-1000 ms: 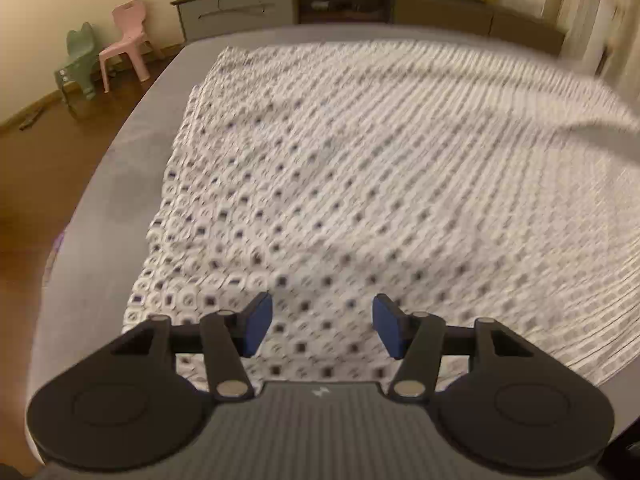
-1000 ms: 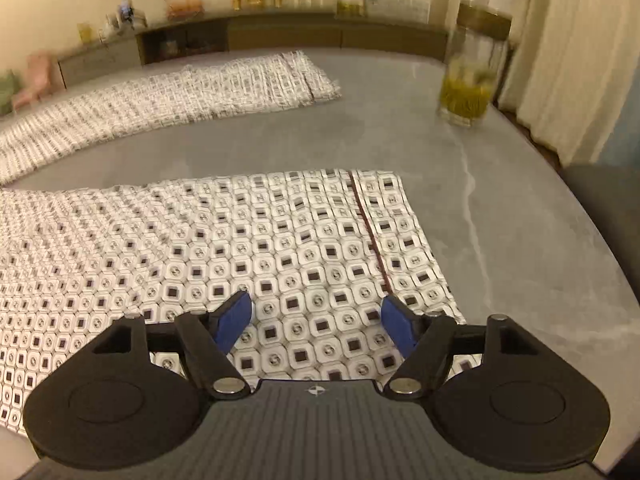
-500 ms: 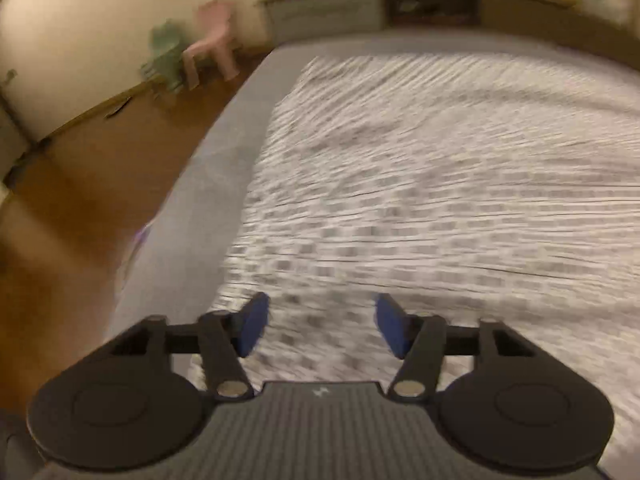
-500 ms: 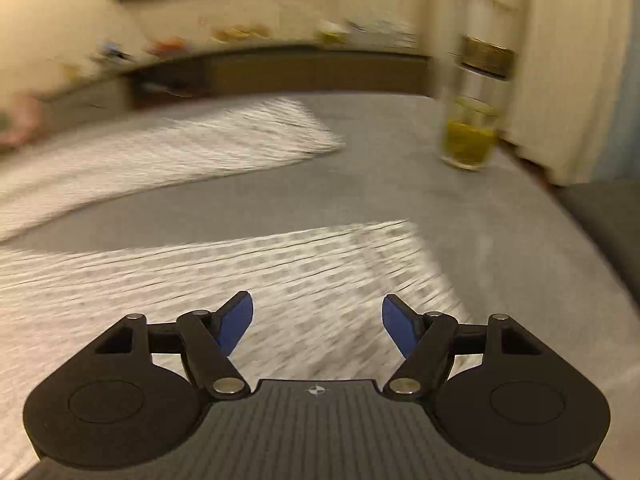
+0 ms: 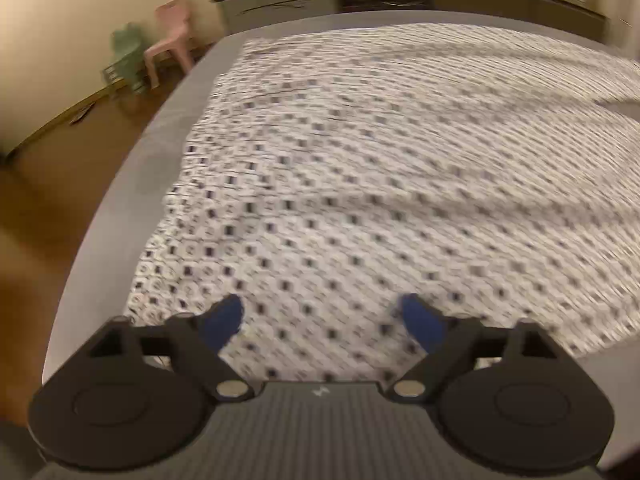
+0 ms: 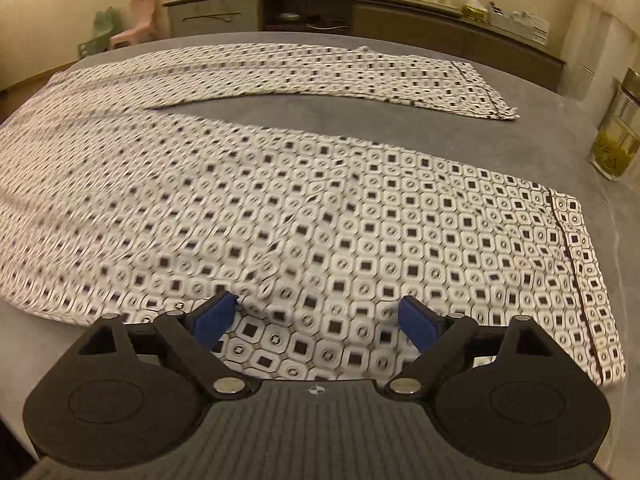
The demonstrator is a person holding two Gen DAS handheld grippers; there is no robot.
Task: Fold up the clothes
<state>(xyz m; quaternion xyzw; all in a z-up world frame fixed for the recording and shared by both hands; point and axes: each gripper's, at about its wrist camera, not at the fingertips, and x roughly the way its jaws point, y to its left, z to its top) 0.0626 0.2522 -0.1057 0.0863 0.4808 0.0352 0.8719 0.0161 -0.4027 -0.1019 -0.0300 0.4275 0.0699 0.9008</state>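
A pair of white trousers with a dark square print (image 6: 320, 216) lies flat on the grey table (image 6: 540, 148). The near leg ends in a cuff with a dark stripe (image 6: 576, 264) at the right; the far leg (image 6: 340, 72) stretches along the back. My right gripper (image 6: 316, 320) is open and empty, just above the near leg's front edge. In the left wrist view the waist end of the trousers (image 5: 380, 184) fills the frame, blurred. My left gripper (image 5: 320, 320) is open and empty over the cloth's near left corner.
A glass jar with yellow-green contents (image 6: 616, 144) stands at the table's right edge. A long sideboard (image 6: 360, 12) runs along the back wall. A pink child's chair (image 5: 168, 36) and a green one (image 5: 126, 56) stand on the wooden floor at the left.
Both grippers have swung their views: the right now looks leftward along both trouser legs, the left has shifted back over the waist corner. Both stay open and empty.
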